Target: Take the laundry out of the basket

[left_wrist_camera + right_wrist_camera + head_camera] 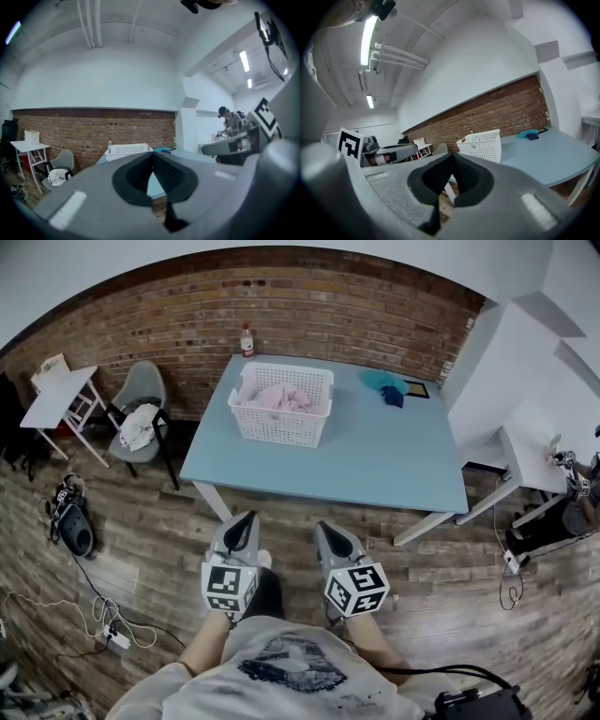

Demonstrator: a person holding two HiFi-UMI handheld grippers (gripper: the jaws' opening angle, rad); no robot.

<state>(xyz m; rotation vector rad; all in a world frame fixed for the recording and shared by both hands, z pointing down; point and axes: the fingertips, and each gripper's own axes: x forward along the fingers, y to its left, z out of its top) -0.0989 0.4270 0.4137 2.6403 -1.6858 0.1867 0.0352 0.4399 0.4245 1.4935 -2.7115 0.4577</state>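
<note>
A white slatted laundry basket stands on the light blue table, with pink laundry piled inside it. The basket appears far off in the left gripper view, and the basket in the right gripper view too. My left gripper and right gripper hover side by side over the wooden floor, short of the table's near edge. Both have their jaws pressed together with nothing between them.
A blue cloth and a dark tablet lie at the table's far right. A bottle stands at the far left corner. A grey chair with clothes and a small white table stand left. A white shelf unit rises right.
</note>
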